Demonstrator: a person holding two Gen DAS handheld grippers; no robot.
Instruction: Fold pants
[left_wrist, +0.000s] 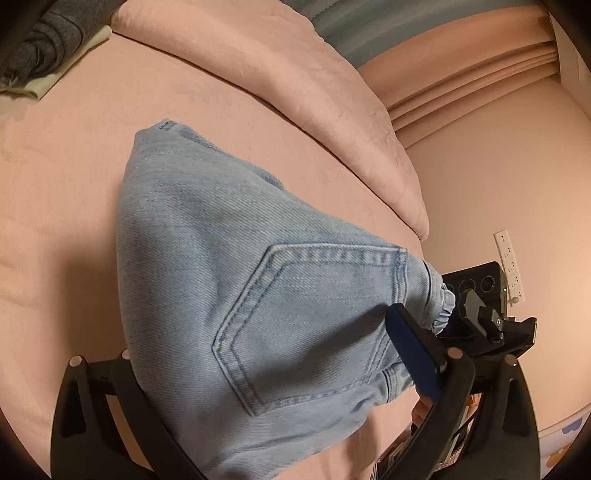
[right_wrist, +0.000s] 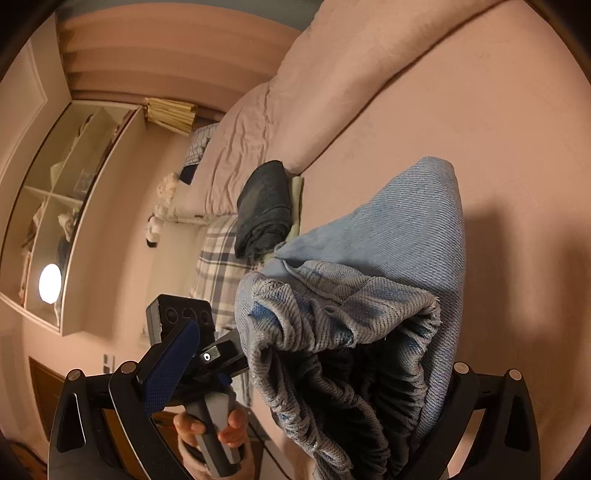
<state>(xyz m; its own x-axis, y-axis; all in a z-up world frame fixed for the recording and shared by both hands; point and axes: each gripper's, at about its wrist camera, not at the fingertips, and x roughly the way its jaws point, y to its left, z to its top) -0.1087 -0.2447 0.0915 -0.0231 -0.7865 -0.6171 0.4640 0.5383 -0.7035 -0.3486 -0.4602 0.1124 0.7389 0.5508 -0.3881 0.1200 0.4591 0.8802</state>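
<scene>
Light blue denim pants (left_wrist: 236, 280) lifted at the waist end above a pink bed sheet (left_wrist: 66, 177), far end trailing down onto the sheet. In the left wrist view, back pocket (left_wrist: 306, 325) facing up, cloth draped across the gap between the fingers of the left gripper (left_wrist: 258, 369); right-hand blue-padded finger (left_wrist: 413, 354) showing beside the pocket, left-hand finger hidden under the denim. Fingers spread fairly wide; whether actually pinching the cloth cannot be told. In the right wrist view, gathered elastic waistband (right_wrist: 351, 369) bunched between the fingers of the right gripper (right_wrist: 314, 369), opening turned toward the camera; blue-padded finger (right_wrist: 170, 369) standing clear to the left of the fabric, other finger buried behind the denim. Grasp likewise cannot be told. Other gripper with a hand (right_wrist: 210, 439) on its grey handle, near left. Folded dark garment (right_wrist: 264, 206) farther off on the sheet, beside a pink duvet (right_wrist: 332, 92).
</scene>
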